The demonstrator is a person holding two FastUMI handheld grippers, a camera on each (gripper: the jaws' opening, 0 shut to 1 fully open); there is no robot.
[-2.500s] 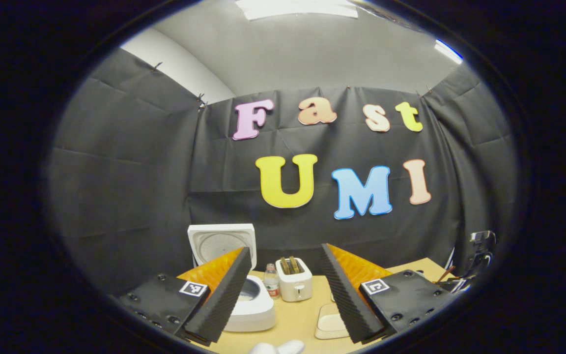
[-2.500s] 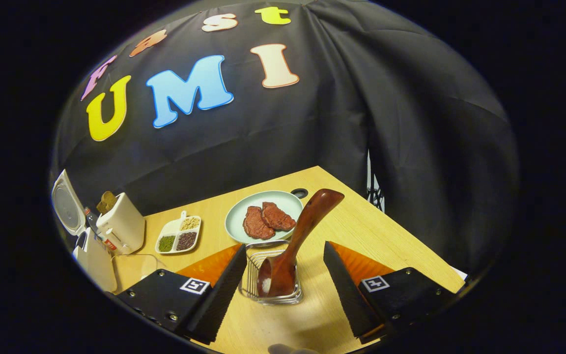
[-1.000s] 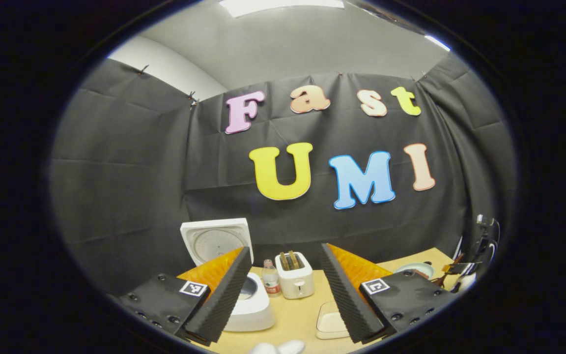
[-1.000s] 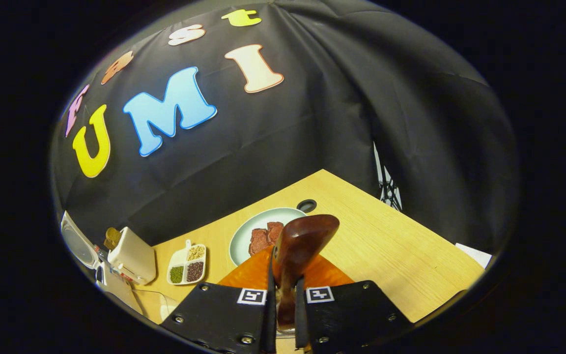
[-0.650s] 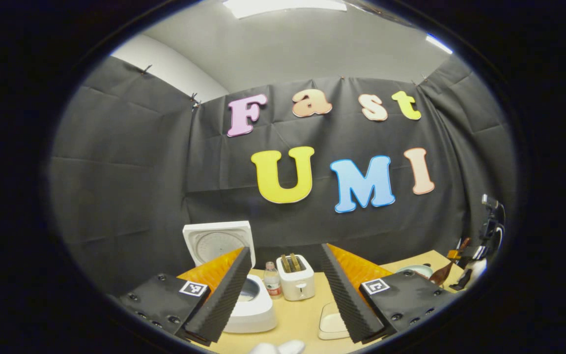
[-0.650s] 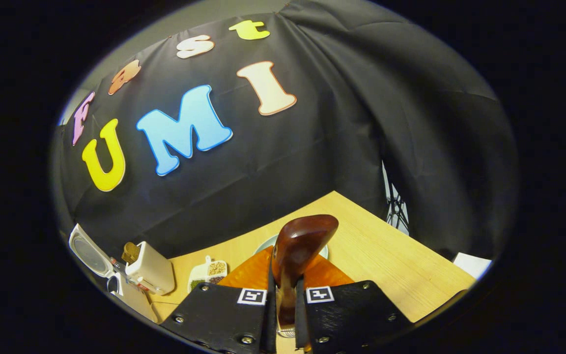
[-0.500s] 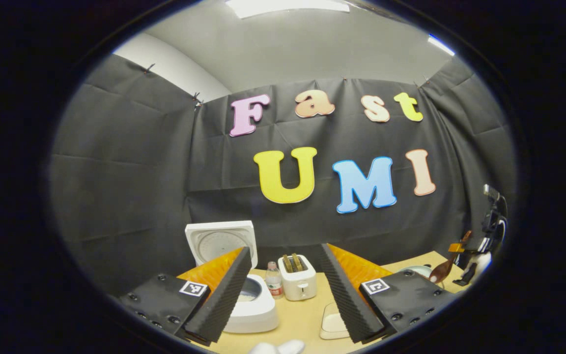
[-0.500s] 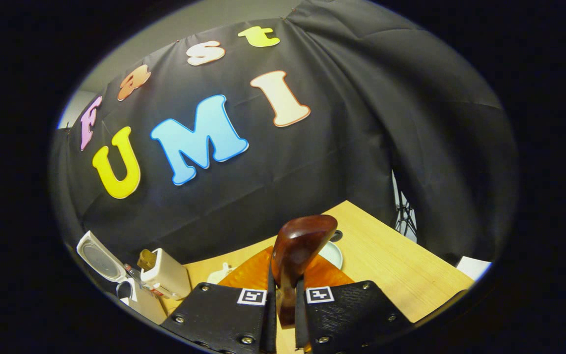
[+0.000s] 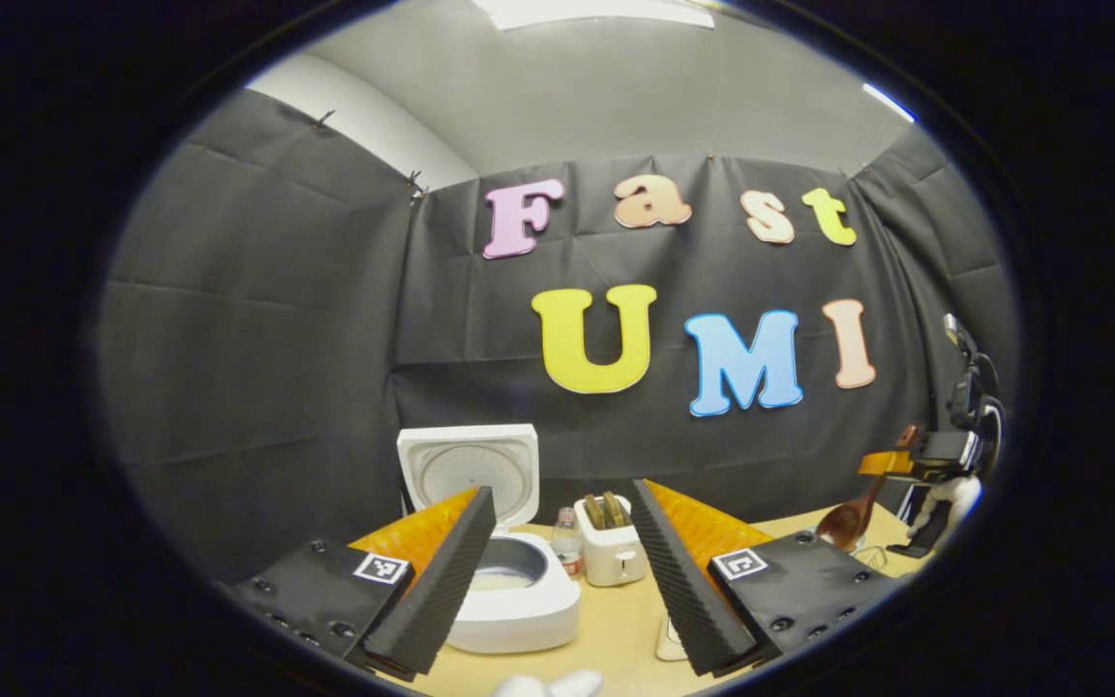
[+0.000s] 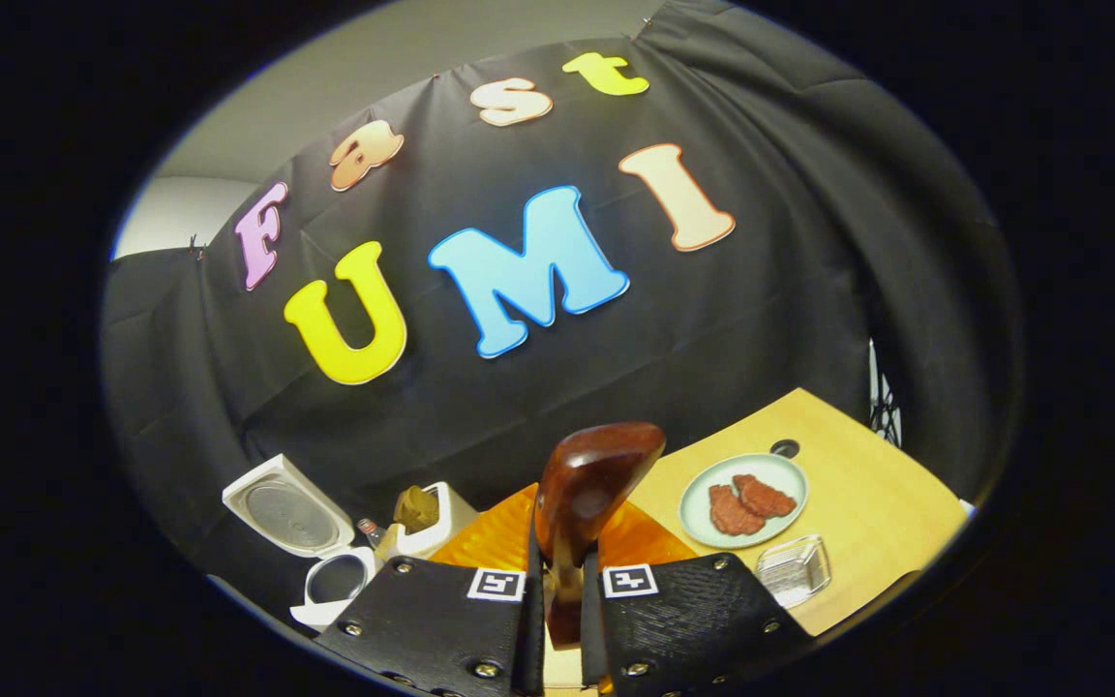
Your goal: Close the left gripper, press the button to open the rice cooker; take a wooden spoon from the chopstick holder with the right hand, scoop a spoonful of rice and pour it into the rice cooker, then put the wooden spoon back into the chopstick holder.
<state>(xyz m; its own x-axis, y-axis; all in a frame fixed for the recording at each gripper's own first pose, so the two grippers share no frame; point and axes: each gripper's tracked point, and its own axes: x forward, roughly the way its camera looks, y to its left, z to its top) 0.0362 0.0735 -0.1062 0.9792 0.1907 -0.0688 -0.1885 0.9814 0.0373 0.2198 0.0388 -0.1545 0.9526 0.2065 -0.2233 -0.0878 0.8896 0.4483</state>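
Black cloth is enclosing the wooden table; right gripper is clamping wooden spoon, bowl hidden; left gripper is gaping wide.

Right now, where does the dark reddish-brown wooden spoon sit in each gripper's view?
Left gripper view: dark reddish-brown wooden spoon at far right, bowl hanging down from the right gripper.
Right gripper view: the spoon's handle rises at bottom centre, clamped between the jaws.
Shared landmark: white rice cooker with raised lid, beside the cream toaster.

Wooden spoon bowl hidden below hand-held gripper fingers; rice cooker contents too small to tell.
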